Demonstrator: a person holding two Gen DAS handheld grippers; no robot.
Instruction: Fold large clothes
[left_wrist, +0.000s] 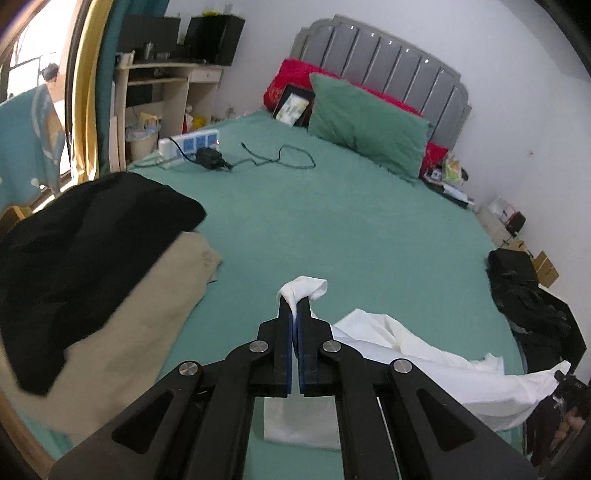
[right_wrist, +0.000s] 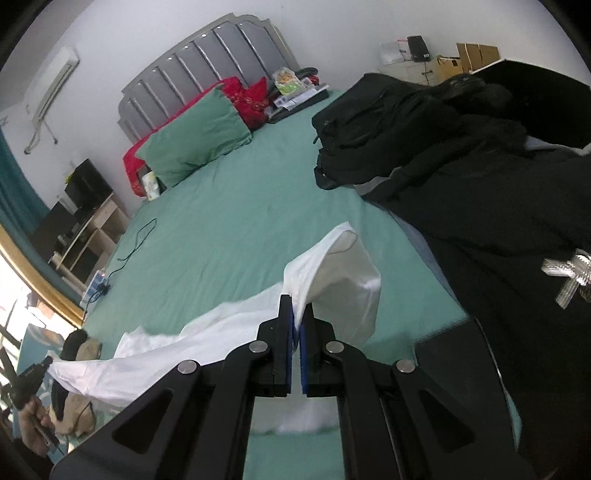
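Left gripper (left_wrist: 295, 303) pinching corner of white cloth (left_wrist: 424, 354), jaws squeezed tight on it. Right gripper (right_wrist: 297, 308) pinching other end of same cloth, jaws tight too. Cloth hanging stretched between both, sagging over green bed sheet (left_wrist: 332, 221). Black and tan clothes (left_wrist: 92, 258) piling at bed's left edge. No writing clear enough for reading.
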